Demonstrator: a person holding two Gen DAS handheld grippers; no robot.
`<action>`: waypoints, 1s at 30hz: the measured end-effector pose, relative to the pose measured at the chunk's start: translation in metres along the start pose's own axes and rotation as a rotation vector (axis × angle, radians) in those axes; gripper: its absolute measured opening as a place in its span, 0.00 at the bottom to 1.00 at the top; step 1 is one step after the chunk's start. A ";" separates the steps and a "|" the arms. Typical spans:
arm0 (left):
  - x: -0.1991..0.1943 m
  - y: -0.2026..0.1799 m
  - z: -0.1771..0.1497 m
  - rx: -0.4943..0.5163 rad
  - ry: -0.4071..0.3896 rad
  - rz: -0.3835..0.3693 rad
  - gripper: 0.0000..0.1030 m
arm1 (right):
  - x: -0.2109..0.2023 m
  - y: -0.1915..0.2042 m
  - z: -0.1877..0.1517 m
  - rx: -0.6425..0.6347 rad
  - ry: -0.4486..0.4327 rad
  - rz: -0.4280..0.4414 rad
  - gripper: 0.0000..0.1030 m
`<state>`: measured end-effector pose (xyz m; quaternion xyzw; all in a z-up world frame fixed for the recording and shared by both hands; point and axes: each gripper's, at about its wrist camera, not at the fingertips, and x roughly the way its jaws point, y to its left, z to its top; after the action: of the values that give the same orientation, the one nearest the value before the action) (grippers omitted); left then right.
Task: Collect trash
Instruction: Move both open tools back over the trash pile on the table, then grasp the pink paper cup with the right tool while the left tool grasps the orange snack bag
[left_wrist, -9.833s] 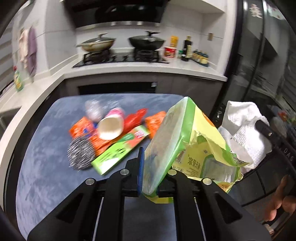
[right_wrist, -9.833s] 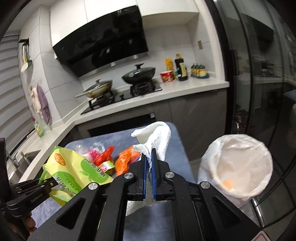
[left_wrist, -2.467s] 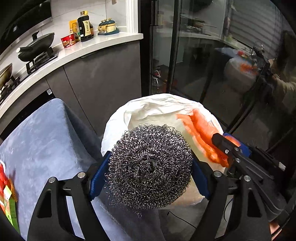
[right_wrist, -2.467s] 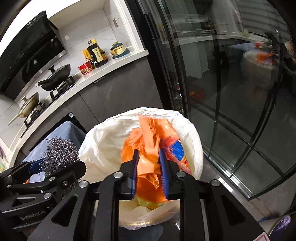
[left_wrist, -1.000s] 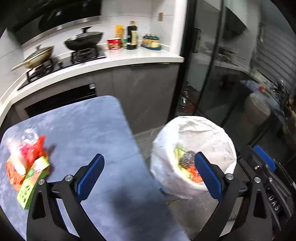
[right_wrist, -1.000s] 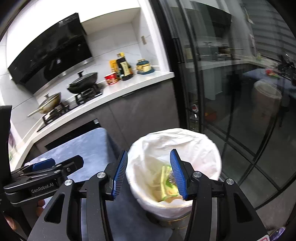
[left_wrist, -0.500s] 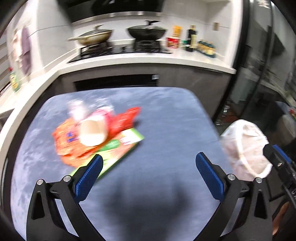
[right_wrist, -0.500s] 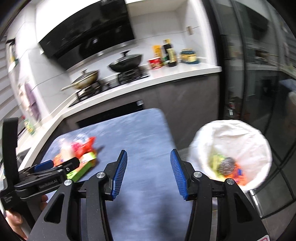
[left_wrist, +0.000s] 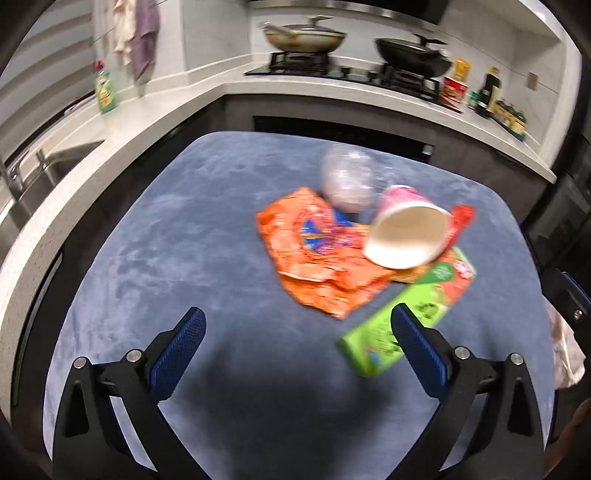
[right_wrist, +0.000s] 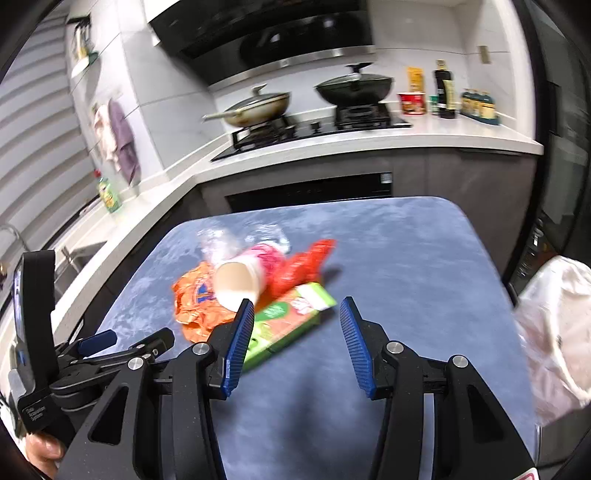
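Trash lies in a heap on the blue-grey table (left_wrist: 184, 240): an orange wrapper (left_wrist: 314, 254), a pink paper cup (left_wrist: 406, 229) on its side, a green box (left_wrist: 410, 314), a red wrapper (left_wrist: 461, 218) and a clear plastic piece (left_wrist: 347, 177). My left gripper (left_wrist: 295, 328) is open and empty, above the table just in front of the heap. My right gripper (right_wrist: 297, 325) is open and empty, with the green box (right_wrist: 291, 317), the cup (right_wrist: 240, 277) and the orange wrapper (right_wrist: 195, 299) beyond its left finger. The white-lined trash bin (right_wrist: 554, 332) stands off the table's right side.
A counter with a stove, two pans (right_wrist: 354, 88) and bottles (right_wrist: 443, 92) runs behind the table. A sink (left_wrist: 48, 166) and a green bottle (left_wrist: 105, 92) are at the left. The left gripper's body (right_wrist: 92, 354) shows at the lower left of the right wrist view.
Both grippers have swung from the bin back over the table toward the trash heap. Both stay open and empty. The heap now looks closer.
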<state>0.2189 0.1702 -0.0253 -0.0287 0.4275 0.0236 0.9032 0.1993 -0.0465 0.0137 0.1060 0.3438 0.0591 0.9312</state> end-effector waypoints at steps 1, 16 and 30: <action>0.004 0.007 0.002 -0.017 0.005 0.002 0.93 | 0.006 0.005 0.001 -0.009 0.005 0.004 0.46; 0.050 0.031 0.014 -0.081 0.065 -0.046 0.93 | 0.101 0.045 0.014 -0.108 0.066 -0.025 0.32; 0.103 0.021 0.032 -0.174 0.166 -0.150 0.93 | 0.081 0.000 0.020 0.001 0.013 -0.036 0.03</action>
<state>0.3077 0.1955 -0.0854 -0.1405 0.4939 -0.0094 0.8580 0.2735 -0.0346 -0.0222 0.0999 0.3520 0.0427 0.9297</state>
